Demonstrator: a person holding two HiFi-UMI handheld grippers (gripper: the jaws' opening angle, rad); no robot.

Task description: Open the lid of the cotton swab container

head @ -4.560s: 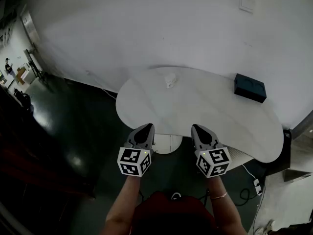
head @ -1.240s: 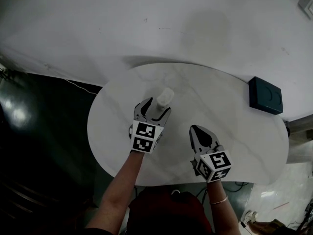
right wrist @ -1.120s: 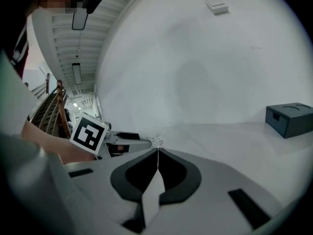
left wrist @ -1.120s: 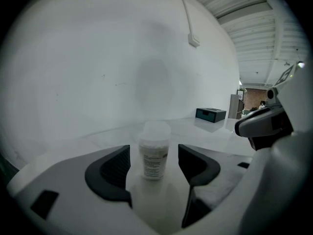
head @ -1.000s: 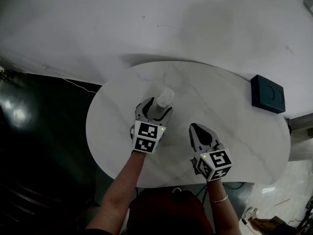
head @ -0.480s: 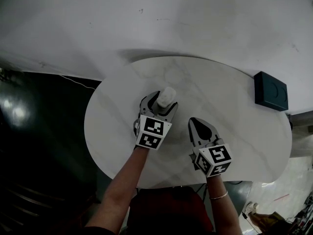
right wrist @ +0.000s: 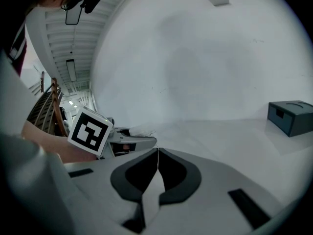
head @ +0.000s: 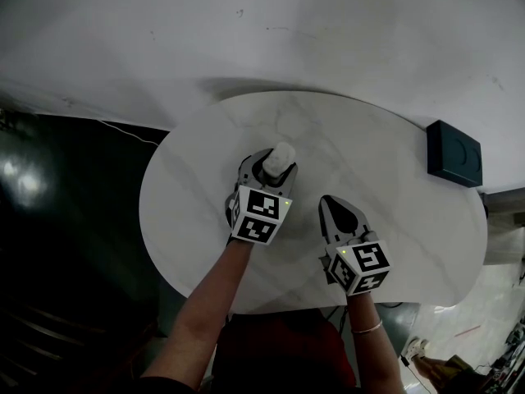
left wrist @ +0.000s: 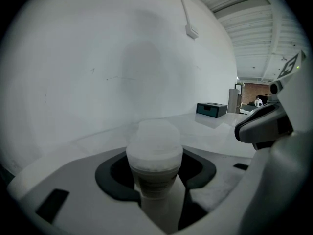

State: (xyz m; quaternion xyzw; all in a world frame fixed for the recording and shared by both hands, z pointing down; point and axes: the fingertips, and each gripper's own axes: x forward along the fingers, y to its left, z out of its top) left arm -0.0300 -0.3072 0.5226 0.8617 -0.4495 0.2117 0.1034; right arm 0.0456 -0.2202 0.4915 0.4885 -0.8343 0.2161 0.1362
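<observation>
**Container**: small, upright, translucent white cylinder. The body widens a little toward the top. In the left gripper view a darker band shows through the wall below the lid. It stands on the table, left of centre, between the jaws of the left gripper.

**Lid**: frosted white, domed, slightly wider than the body. It is seated on the container and closed.

**Left gripper**: its jaws flank the container on both sides and are closing. In its own view dark gaps remain between the pads and the upper body. I cannot tell whether there is contact lower down.

**Right gripper**: its jaws are together, edge to edge, with nothing between them. It sits over the table just right of the left gripper, apart from the container.

**Table**: white, marbled, with a rounded outline. It stands against a white wall.

**Box**: dark teal, at the table's right edge, well apart from the container.

**Changes:** in the earliest picture the container stood alone at the table's far side, with both grippers at the near edge. A second ago it stood out past the left jaw tips. It is now deeper between them, and the jaws are narrower. The right gripper is shut as before and has barely moved.
</observation>
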